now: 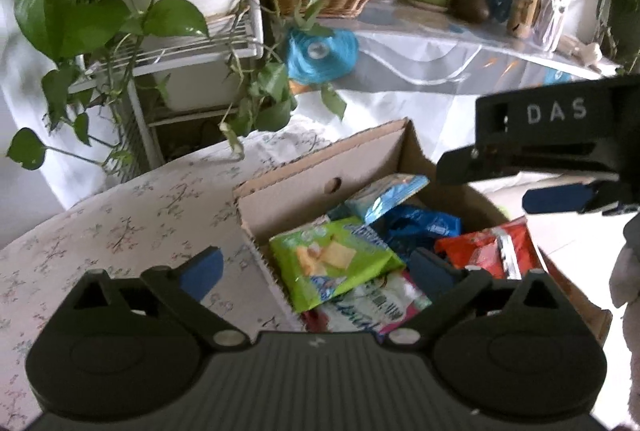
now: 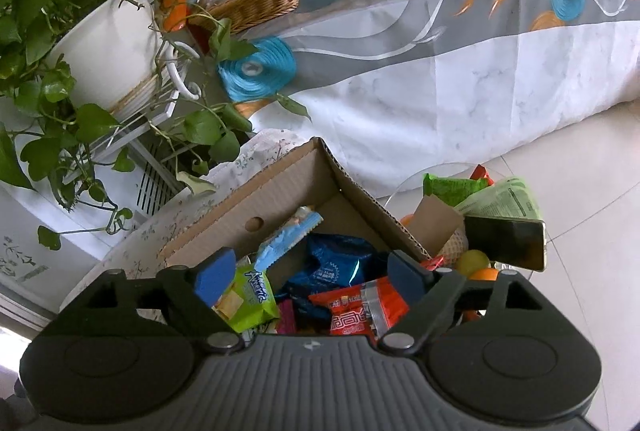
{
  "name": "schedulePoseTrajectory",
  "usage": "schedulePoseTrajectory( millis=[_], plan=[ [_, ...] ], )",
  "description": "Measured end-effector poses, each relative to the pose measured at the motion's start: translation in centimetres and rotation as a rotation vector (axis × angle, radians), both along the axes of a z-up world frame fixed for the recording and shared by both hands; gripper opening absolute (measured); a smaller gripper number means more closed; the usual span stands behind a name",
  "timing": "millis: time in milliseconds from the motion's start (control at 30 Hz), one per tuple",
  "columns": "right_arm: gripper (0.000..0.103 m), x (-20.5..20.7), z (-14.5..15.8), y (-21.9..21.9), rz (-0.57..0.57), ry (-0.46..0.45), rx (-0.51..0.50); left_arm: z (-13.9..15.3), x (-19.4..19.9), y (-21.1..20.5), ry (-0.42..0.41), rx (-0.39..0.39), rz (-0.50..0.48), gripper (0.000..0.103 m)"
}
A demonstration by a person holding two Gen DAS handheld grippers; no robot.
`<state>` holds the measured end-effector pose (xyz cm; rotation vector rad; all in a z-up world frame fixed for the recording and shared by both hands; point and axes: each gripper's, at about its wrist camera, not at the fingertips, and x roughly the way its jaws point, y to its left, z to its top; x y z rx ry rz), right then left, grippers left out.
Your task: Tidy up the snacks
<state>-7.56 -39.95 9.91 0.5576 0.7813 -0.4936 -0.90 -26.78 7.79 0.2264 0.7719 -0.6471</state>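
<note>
Both grippers' jaws spread, snack box (image 1: 304, 187) just beneath

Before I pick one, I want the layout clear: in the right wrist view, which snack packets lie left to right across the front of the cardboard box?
Green cracker packet → dark blue foil packet → red packet, all inside the cardboard box. The light blue packet sits behind, overlapping the others, so I leave it out.
</note>
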Motion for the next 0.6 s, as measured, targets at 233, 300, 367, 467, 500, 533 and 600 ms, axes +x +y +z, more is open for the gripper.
schedulePoseTrajectory(
  millis=[233,300,367,467,500,533,600],
  plan=[
    [0.094,-0.4,0.6,0.6,0.004,0.001,0.001,0.1,-1.2,0.9,0.042,0.004,0.043,0.100],
    [0.096,-0.7,0.8,0.9,0.005,0.001,-0.003,0.0,-1.6,1.0,0.050,0.016,0.051,0.100],
    [0.098,-1.0,1.0,1.1,0.005,0.004,-0.010,-0.1,-1.8,1.2,0.066,0.030,0.060,0.100],
    [0.098,-1.6,1.1,1.4,0.001,0.022,-0.030,0.0,-2.1,1.7,0.083,0.045,0.069,0.100],
    [0.098,-1.8,1.2,1.5,-0.001,0.025,-0.036,0.1,-2.1,1.8,0.083,0.049,0.073,0.100],
    [0.099,-2.0,1.3,1.5,-0.002,0.026,-0.039,0.2,-2.2,2.0,0.082,0.054,0.077,0.100],
    [0.100,-2.6,1.5,1.5,-0.012,0.027,-0.043,0.6,-2.3,2.5,0.080,0.063,0.089,0.101]
  ],
)
